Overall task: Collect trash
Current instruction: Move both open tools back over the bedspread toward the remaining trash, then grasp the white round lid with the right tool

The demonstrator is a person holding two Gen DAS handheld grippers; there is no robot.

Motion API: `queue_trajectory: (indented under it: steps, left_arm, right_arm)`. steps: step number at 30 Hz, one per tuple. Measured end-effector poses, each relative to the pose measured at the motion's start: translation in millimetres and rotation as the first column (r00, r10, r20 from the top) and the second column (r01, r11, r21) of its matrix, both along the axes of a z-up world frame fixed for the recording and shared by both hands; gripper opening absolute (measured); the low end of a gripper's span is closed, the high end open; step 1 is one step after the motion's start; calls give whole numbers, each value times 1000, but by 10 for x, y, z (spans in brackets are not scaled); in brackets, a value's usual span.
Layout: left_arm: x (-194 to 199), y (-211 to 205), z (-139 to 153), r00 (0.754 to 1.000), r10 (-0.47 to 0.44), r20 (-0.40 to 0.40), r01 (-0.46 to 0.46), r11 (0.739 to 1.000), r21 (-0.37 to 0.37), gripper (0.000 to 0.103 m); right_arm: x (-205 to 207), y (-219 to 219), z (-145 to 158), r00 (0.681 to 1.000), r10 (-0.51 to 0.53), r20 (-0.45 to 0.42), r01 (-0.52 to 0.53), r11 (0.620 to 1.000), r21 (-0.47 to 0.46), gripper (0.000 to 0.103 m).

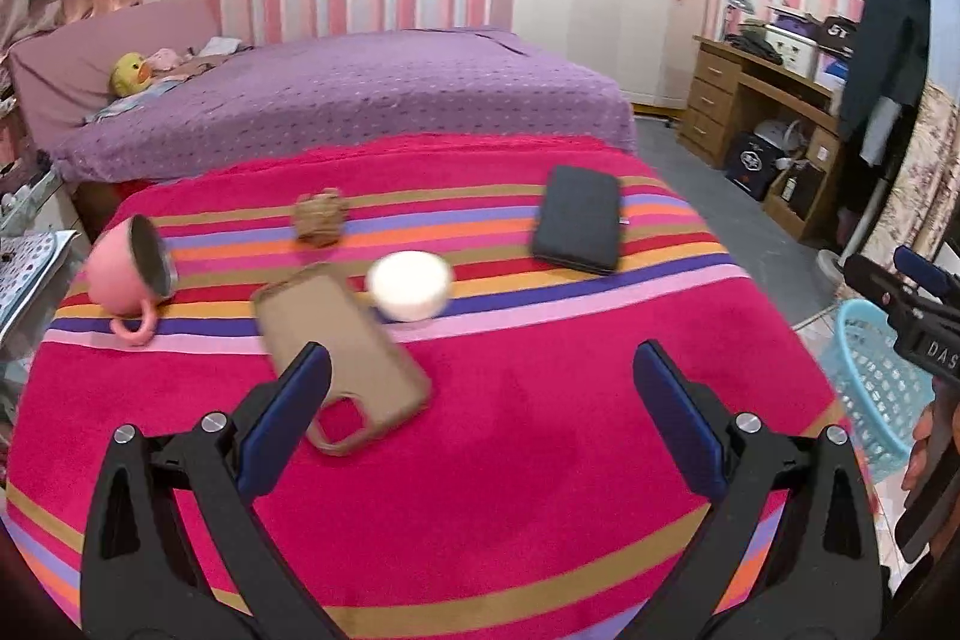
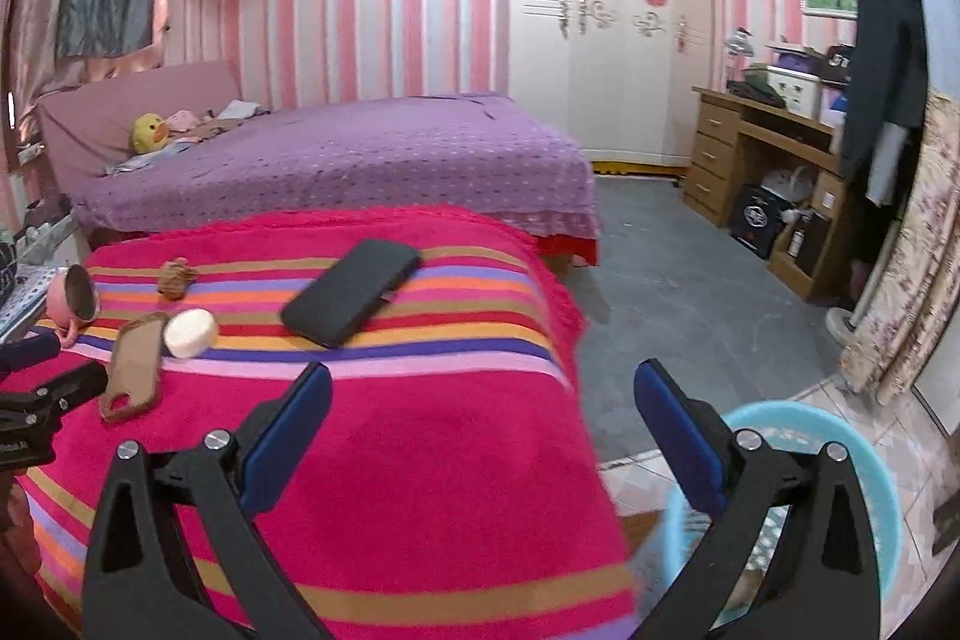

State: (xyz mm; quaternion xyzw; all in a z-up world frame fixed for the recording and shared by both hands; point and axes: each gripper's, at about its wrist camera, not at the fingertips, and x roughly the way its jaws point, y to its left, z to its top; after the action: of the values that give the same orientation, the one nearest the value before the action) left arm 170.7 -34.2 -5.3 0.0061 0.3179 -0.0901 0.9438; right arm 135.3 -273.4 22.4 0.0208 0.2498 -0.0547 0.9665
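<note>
A crumpled brown paper ball (image 1: pixel 320 218) (image 2: pixel 176 278) lies toward the far side of the striped red cloth (image 1: pixel 480 460) (image 2: pixel 432 430). A white round cup-like piece (image 1: pixel 410 285) (image 2: pixel 191 333) lies on its side beside a brown phone case (image 1: pixel 342 358) (image 2: pixel 135 367). My left gripper (image 1: pixel 480 376) hangs open above the cloth, its left finger over the case's near end. My right gripper (image 2: pixel 480 394) is open over the cloth's right edge, with the light blue basket (image 2: pixel 864 466) (image 1: pixel 876 388) on the floor under its right finger.
A pink mug (image 1: pixel 123 274) (image 2: pixel 69 301) lies tipped at the left. A black wallet-like case (image 1: pixel 579 218) (image 2: pixel 351 298) rests at the far right of the cloth. A purple bed (image 1: pixel 336 100) stands behind, a wooden desk (image 1: pixel 762 112) to the right.
</note>
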Motion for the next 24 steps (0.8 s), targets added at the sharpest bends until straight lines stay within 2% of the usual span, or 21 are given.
queue_trajectory:
  steps: [7, 13, 19, 24]
  left_arm:
    - [132, 656, -71, 996, 90, 1, -90, 995, 50, 97]
    - [293, 1148, -181, 984, 174, -46, -172, 985, 33, 97]
    - [458, 1284, -234, 981, 185, -53, -182, 982, 58, 97]
    - [594, 1393, -361, 978, 188, -91, -185, 982, 43, 97]
  right_arm:
    - [402, 479, -70, 997, 77, -12, -77, 997, 8, 98]
    - [630, 776, -278, 991, 123, -46, -123, 992, 1, 98]
    - [940, 1107, -479, 979, 172, -106, -172, 985, 10, 98]
    - [1154, 1467, -585, 958, 246, -148, -248, 969, 4, 98]
